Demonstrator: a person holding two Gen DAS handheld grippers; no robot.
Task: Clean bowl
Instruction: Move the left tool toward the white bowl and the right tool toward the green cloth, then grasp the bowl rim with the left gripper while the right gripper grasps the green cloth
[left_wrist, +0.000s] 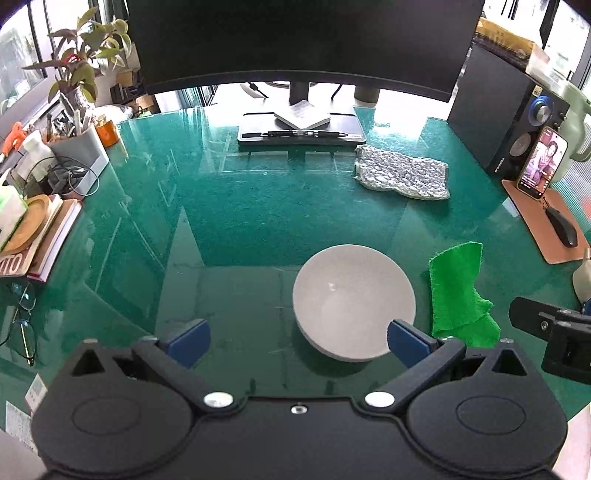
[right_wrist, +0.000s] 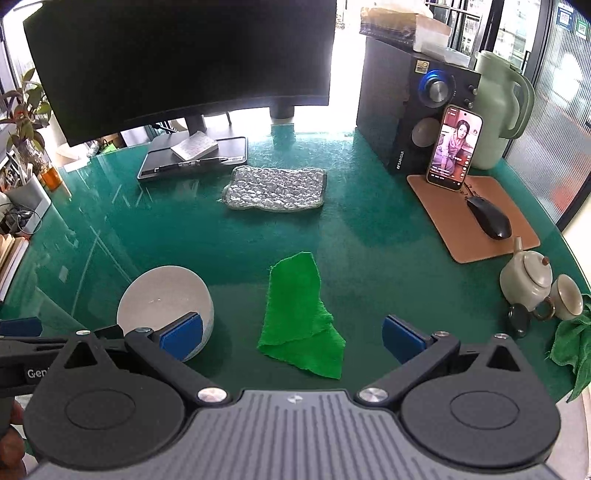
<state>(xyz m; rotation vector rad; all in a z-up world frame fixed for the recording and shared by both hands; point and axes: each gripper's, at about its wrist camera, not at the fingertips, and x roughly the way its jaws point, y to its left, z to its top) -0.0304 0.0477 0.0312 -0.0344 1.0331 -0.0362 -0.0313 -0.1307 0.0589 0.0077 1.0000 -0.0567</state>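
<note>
A white bowl (left_wrist: 352, 301) stands upright on the green glass desk (left_wrist: 240, 206); it also shows in the right wrist view (right_wrist: 162, 301). A bright green cloth (left_wrist: 460, 295) lies flat just right of the bowl, and shows in the right wrist view (right_wrist: 301, 321). My left gripper (left_wrist: 297, 343) is open and empty, its right finger (left_wrist: 406, 341) by the bowl's near right rim. My right gripper (right_wrist: 291, 338) is open and empty, hovering over the near end of the cloth.
A silver scouring pad (left_wrist: 402, 171) lies further back. A monitor (left_wrist: 303, 40), a speaker (right_wrist: 413, 99), a phone (right_wrist: 453, 147) and a mouse (right_wrist: 489, 221) on a mat stand at the back right. A teapot (right_wrist: 526, 280) and cup are at the right; books and glasses are at the left.
</note>
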